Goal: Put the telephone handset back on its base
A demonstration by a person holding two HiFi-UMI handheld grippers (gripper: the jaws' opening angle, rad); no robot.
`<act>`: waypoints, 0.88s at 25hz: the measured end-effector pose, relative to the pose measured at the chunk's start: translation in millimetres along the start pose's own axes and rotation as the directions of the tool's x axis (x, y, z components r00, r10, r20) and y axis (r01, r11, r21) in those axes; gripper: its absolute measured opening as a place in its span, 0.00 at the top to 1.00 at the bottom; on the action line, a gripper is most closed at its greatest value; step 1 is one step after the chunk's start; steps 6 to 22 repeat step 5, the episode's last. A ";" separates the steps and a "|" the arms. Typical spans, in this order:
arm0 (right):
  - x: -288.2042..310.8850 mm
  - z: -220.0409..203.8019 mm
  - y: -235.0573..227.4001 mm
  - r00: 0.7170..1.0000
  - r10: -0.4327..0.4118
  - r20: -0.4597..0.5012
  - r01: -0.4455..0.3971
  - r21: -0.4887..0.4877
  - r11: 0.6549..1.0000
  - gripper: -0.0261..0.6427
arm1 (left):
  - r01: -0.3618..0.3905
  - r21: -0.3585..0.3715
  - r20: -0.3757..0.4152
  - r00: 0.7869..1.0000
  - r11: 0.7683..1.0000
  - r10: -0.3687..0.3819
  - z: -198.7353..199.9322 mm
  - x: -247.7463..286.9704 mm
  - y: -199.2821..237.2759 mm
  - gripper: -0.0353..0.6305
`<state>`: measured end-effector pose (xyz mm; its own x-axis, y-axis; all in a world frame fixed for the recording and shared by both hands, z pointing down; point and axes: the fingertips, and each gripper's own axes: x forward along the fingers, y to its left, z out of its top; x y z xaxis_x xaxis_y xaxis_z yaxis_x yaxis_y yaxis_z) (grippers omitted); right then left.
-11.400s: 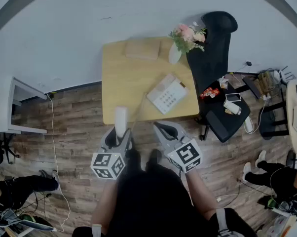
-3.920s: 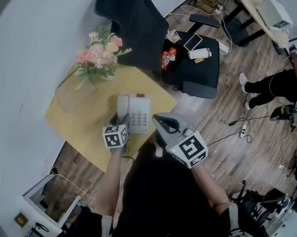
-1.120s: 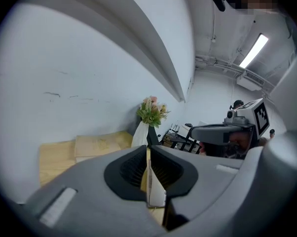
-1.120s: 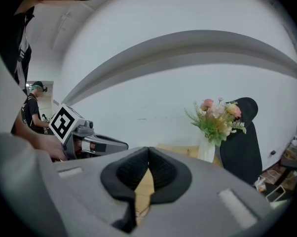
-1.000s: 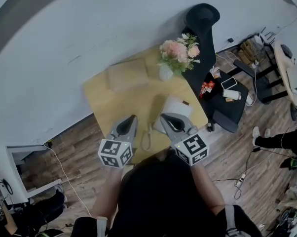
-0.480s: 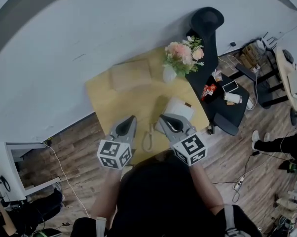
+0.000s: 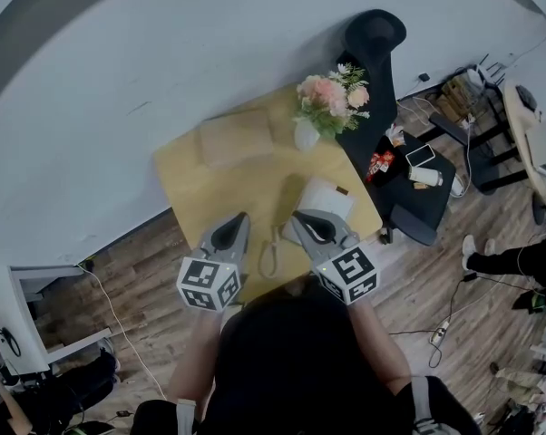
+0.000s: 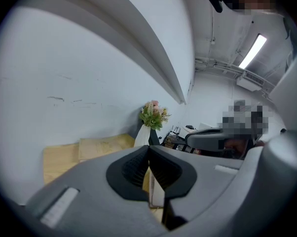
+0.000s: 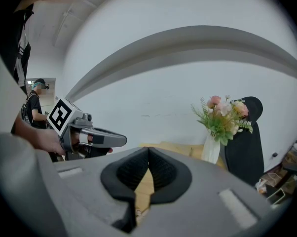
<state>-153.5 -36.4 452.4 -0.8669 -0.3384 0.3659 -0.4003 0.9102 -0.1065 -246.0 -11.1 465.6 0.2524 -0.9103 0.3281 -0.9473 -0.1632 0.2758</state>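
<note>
The left tool (image 7: 235,222) is hovering clenched and empty over the counter's (image 7: 188,176) near edge; eleven seconds earlier it was carrying the handset (image 7: 310,194). Just right of it, the cord (image 7: 271,254) is looping on the wood. The right tool (image 7: 297,217) is also clenched and empty, its tip beside the base (image 7: 332,201). The handset is now lying on the base, apart from both tools. Flowers (image 7: 330,96) and a chair (image 7: 373,39) are standing beyond.

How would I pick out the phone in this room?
Find the yellow table against the white wall. Toward its right edge, on the near side of the flower vase, lies the phone. It is the only flat white box there.
</note>
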 end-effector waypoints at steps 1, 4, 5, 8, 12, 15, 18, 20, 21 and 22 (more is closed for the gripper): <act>-1.1 -0.1 -0.8 1.000 -0.002 0.000 0.002 0.000 1.000 0.96 | 0.002 0.000 0.000 1.000 1.000 -0.002 0.4 0.5 -1.3 0.93; -3.7 -0.6 -2.0 1.000 -0.007 -0.001 0.007 0.001 1.000 0.96 | 0.009 0.001 0.001 1.000 1.000 -0.009 1.5 1.0 -4.4 0.93; -4.4 -0.7 -2.3 1.000 -0.009 -0.002 0.009 0.001 1.000 0.96 | 0.011 0.002 0.001 1.000 1.000 -0.011 1.8 0.9 -5.2 0.93; -4.4 -0.7 -2.3 1.000 -0.009 -0.002 0.009 0.001 1.000 0.96 | 0.011 0.002 0.001 1.000 1.000 -0.011 1.8 0.9 -5.2 0.93; -4.4 -0.7 -2.3 1.000 -0.009 -0.002 0.009 0.001 1.000 0.96 | 0.011 0.002 0.001 1.000 1.000 -0.011 1.8 0.9 -5.2 0.93; -4.4 -0.7 -2.3 1.000 -0.009 -0.002 0.009 0.001 1.000 0.96 | 0.011 0.002 0.001 1.000 1.000 -0.011 1.8 0.9 -5.2 0.93; -4.4 -0.7 -2.3 1.000 -0.009 -0.002 0.009 0.001 1.000 0.96 | 0.011 0.002 0.001 1.000 1.000 -0.011 1.8 0.9 -5.2 0.93; -4.4 -0.7 -2.3 1.000 -0.009 -0.002 0.009 0.001 1.000 0.96 | 0.011 0.002 0.001 1.000 1.000 -0.011 1.8 0.9 -5.2 0.93; -4.4 -0.7 -2.3 1.000 -0.009 -0.002 0.009 0.001 1.000 0.96 | 0.011 0.002 0.001 1.000 1.000 -0.011 1.8 0.9 -5.2 0.93; -4.4 -0.7 -2.3 1.000 -0.009 -0.002 0.009 0.001 1.000 0.96 | 0.011 0.002 0.001 1.000 1.000 -0.011 1.8 0.9 -5.2 0.93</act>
